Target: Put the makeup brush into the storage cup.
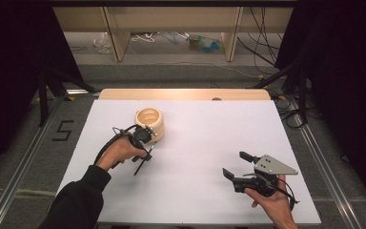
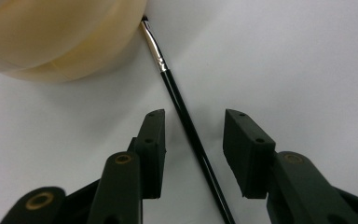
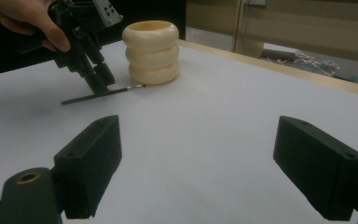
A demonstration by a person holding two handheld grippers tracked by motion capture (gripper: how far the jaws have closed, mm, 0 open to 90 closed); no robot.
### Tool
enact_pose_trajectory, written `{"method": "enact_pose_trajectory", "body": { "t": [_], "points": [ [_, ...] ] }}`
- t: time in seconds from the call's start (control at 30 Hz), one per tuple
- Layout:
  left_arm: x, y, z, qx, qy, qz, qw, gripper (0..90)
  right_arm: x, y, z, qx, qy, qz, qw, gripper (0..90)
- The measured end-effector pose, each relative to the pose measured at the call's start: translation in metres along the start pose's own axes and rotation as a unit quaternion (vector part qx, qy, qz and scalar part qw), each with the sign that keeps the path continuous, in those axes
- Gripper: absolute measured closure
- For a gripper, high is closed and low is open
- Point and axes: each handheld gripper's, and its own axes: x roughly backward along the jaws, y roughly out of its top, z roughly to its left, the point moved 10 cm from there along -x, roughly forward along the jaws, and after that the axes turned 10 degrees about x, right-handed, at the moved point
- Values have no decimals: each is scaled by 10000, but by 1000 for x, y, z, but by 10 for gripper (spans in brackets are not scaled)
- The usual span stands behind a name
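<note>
High view: the left claw pointed down at a thin black brush lying on the white tabletop, just in front of a cream ribbed holder standing near the far edge, left of middle. The right claw rested near the near right corner, jaws wide apart, nothing between them.

Left gripper view: the brush lay flat between the two jaws, neither pad touching it; its tip met the holder's base.

Right gripper view: open jaws framed bare tabletop; farther off, the left claw stood over the brush beside the holder.
</note>
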Motion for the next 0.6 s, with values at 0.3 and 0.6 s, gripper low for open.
{"method": "enact_pose_trajectory", "body": {
  "t": [0.3,0.6],
  "points": [
    [-4,1,-1,27,14,120,9999,656,-1,1,-2,118,-57,-83,9999,163],
    [-7,0,3,87,-19,201,9998,695,-1,1,-2,119,-52,-65,9999,163]
  ]
}}
